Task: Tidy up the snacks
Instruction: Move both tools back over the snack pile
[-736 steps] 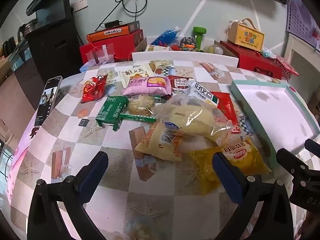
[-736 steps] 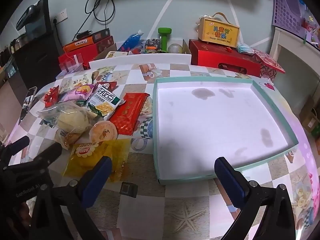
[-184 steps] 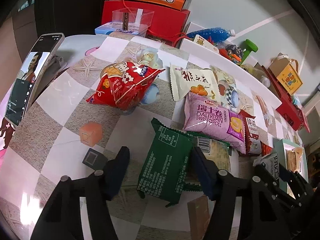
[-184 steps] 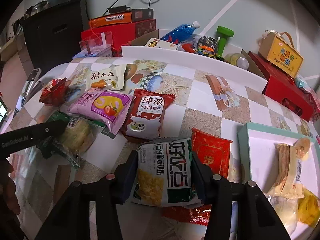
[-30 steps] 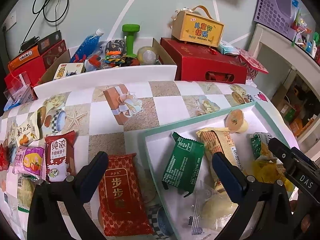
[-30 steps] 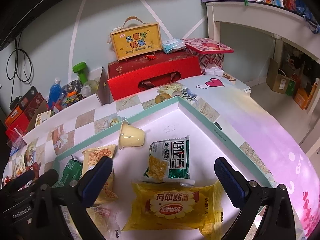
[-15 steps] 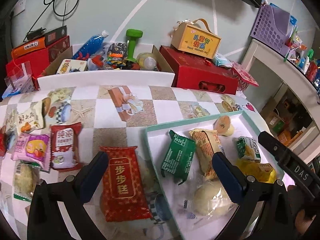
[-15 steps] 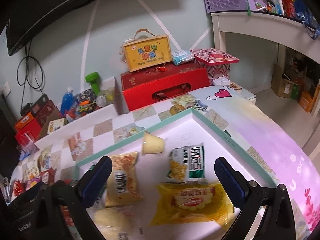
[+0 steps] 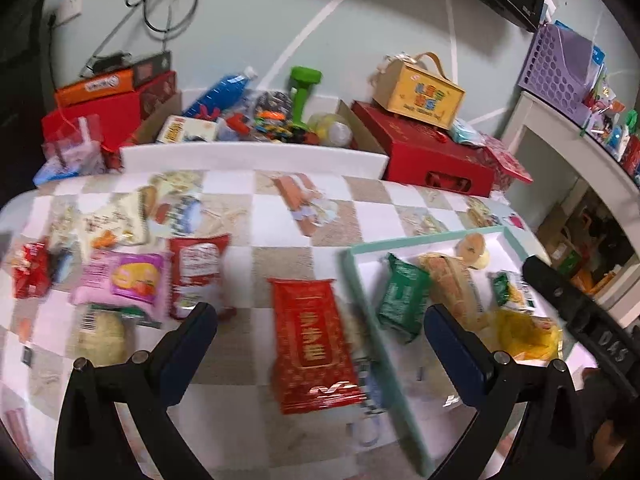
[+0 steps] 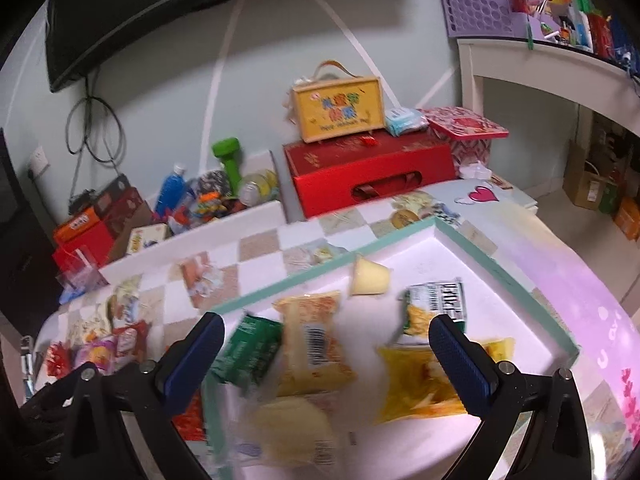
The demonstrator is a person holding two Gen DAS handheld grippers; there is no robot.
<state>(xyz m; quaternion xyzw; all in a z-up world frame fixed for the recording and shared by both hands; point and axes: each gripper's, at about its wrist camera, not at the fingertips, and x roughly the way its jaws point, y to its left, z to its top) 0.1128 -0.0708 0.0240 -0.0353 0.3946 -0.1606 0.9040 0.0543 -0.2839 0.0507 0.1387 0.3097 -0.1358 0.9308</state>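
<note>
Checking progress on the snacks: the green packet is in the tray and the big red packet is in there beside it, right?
Not quite. The green packet is in the tray, but the big red packet lies on the tablecloth just outside the tray's left rim, as the left wrist view shows.

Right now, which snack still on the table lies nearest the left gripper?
The big red packet with gold characters, lying between the open left gripper fingers beside the tray; other table snacks lie further left.
</note>
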